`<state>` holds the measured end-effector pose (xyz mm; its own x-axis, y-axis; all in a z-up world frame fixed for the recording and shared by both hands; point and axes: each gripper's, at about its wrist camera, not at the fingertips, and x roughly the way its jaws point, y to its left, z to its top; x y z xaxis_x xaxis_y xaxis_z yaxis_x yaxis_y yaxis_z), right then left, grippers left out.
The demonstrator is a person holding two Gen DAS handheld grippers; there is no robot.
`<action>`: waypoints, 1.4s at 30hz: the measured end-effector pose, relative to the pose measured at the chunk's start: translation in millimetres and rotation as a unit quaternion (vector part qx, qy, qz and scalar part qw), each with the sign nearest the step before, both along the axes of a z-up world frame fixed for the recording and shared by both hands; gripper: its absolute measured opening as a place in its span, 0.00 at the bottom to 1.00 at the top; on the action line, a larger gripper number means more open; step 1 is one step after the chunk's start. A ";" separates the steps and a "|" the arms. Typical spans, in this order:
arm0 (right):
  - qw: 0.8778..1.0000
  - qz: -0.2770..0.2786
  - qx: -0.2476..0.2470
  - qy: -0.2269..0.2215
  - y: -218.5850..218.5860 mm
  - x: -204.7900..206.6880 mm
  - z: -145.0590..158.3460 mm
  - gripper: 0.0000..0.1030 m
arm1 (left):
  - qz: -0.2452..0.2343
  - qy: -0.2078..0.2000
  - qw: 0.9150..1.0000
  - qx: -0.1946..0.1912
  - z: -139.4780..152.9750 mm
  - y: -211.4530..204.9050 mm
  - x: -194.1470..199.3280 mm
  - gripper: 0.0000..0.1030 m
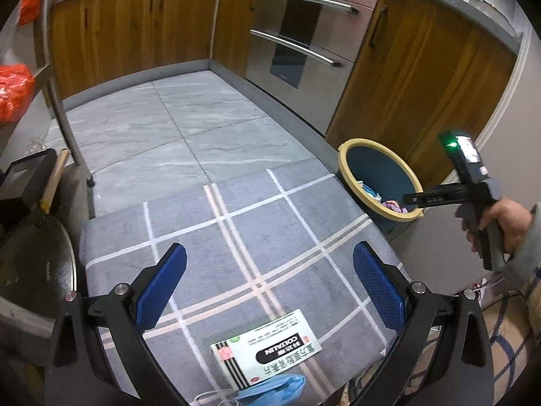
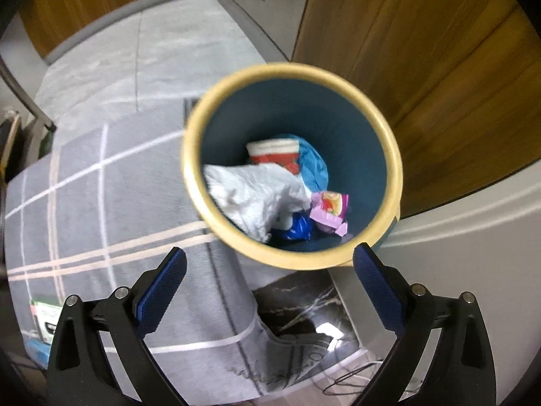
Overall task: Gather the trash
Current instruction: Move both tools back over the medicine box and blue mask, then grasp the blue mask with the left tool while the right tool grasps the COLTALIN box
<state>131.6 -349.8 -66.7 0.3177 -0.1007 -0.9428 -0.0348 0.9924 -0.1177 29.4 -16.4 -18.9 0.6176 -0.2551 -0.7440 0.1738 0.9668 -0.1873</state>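
A white and green medicine box [image 1: 267,348] lies on the grey checked cloth [image 1: 236,237], with a blue face mask [image 1: 274,387] just below it. My left gripper [image 1: 270,277] hangs open above the cloth, just beyond the box, holding nothing. The blue bin with a yellow rim [image 1: 382,182] stands at the cloth's right corner. My right gripper [image 2: 270,277] is open and empty just above the bin [image 2: 394,155]. Inside the bin lie a white crumpled paper [image 2: 257,196], a red and white cup [image 2: 274,155], a pink wrapper [image 2: 329,209] and blue plastic pieces.
Wooden cabinets [image 1: 135,27] and a steel oven [image 1: 304,44] line the grey tiled floor [image 1: 189,121]. A metal lid [image 1: 33,264] and a rack leg [image 1: 64,111] stand at the left, with orange bags [image 1: 13,91]. A hand [image 1: 503,220] holds the right gripper's handle over the bin.
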 end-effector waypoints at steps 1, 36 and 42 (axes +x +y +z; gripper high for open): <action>1.000 0.002 0.002 -0.013 5.0 -6.6 8.4 0.95 | 0.003 -0.001 1.000 0.000 0.1 2.0 -1.9 0.94; 0.990 0.094 0.093 -0.053 162.0 -111.6 37.9 0.95 | -0.127 0.152 0.972 0.123 -111.9 -20.3 -77.7 0.48; 0.991 0.093 0.084 -0.046 160.4 -111.0 33.1 0.95 | -0.127 0.164 0.972 0.111 -115.5 -18.8 -72.8 0.06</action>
<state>20.6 -189.4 -33.6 0.4023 0.1247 -0.9070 -0.2161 0.9756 0.0383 -43.4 -35.2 -134.4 0.2757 -0.1796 -0.9443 0.3792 0.9231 -0.0648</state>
